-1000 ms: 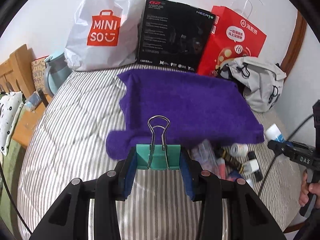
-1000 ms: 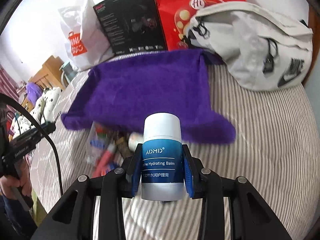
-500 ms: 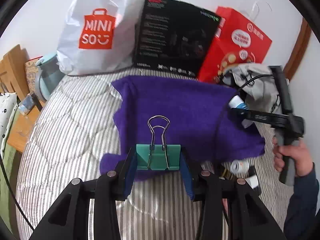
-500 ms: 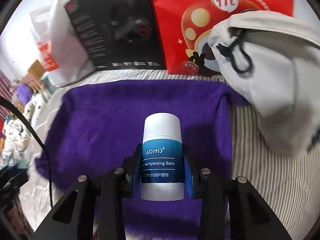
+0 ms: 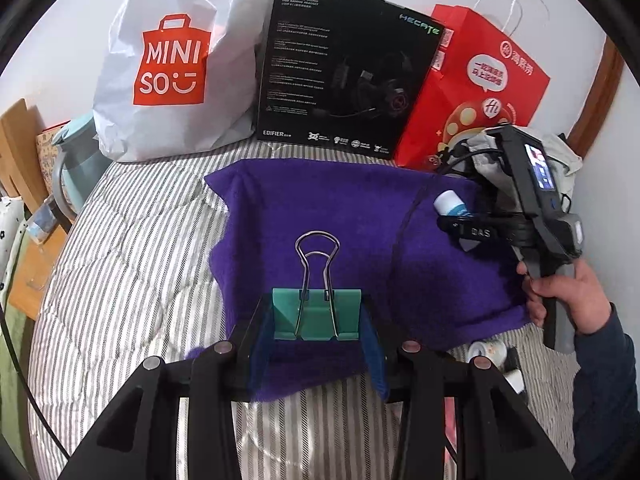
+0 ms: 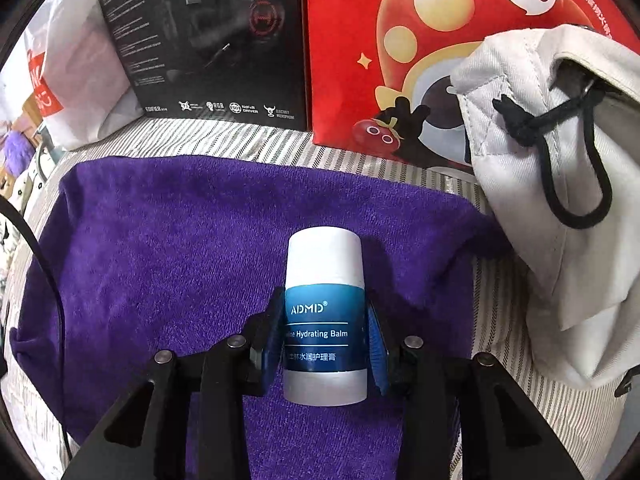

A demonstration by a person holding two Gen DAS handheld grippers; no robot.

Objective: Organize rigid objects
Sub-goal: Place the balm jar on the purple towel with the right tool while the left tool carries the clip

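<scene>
A purple towel (image 5: 320, 216) lies spread on the striped bed. My left gripper (image 5: 317, 334) is shut on a green binder clip (image 5: 314, 314), whose wire handles stand upright, held above the towel's near edge. My right gripper (image 6: 325, 336) is shut on a white and blue ADMD hydrating balm stick (image 6: 325, 304), low over the right part of the towel (image 6: 180, 240). The left wrist view shows that right gripper (image 5: 460, 226) and the balm (image 5: 450, 203) at the towel's far right, with a hand on the handle.
Against the far wall stand a white Miniso bag (image 5: 172, 64), a black headset box (image 5: 344, 68) and a red paper bag (image 5: 476, 84). A pale drawstring bag (image 6: 560, 200) borders the towel's right side. Small bottles (image 5: 486, 350) lie off its near right corner. A light blue kettle (image 5: 76, 164) sits left.
The right gripper carried the balm from the bed's near right side forward and down over the towel's right part. The left gripper moved forward over the towel's near edge with the clip.
</scene>
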